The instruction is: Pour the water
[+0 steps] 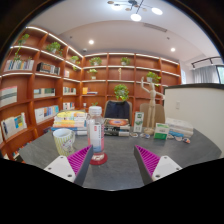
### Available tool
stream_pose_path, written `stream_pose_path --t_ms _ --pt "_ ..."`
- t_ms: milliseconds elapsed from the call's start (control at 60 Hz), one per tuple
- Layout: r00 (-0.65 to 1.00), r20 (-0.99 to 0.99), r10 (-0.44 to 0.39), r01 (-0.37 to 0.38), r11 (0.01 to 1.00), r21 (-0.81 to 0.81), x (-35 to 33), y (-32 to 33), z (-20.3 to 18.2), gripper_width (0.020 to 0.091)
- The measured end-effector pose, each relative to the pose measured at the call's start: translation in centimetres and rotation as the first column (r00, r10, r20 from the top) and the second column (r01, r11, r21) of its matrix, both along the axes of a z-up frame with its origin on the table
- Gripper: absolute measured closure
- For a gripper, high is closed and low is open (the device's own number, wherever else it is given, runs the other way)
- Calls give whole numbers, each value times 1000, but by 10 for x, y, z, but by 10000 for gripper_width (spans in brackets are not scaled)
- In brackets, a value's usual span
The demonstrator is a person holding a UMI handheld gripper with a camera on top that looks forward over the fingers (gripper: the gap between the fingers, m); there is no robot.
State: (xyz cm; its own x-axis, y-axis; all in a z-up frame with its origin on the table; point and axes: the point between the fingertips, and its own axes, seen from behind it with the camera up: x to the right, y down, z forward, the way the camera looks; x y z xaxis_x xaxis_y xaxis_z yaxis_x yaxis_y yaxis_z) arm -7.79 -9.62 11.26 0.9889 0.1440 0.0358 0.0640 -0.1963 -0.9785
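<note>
A handheld gripper [113, 163] is seen poised above a grey table [120, 165] in a book-lined room, its two fingers spread wide apart and nothing held between them, the magenta pads [147, 160] facing each other across an empty gap. Just ahead of the fingers, toward the left one, a clear bottle [96, 138] with a pale label is stood upright on a pink base, and a light green cup [64, 141] is set just beside it on the left. Neither vessel is touched. Beyond them, boxes and cartons [165, 130] are scattered along the far side of the table, and wooden shelves [40, 75] filled with books and small plants are ranged along the walls under ceiling lights. Whether water is already held in the cup cannot be told from this angle. The task is judged to be at its very start: the bottle has not yet been grasped, and the reach, the grip, the lift and the tilt over the cup all appear to be left to do.
</note>
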Motion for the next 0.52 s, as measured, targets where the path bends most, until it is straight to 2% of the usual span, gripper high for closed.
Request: stream_pose_path --t_ms 117,400,517 --pt "999 -3 -52 52 999 1 24 -23 10 243" --pt "996 -19 -86 87 995 40 65 -43 30 240" --pt "997 -44 -70 72 996 47 67 -43 35 249"
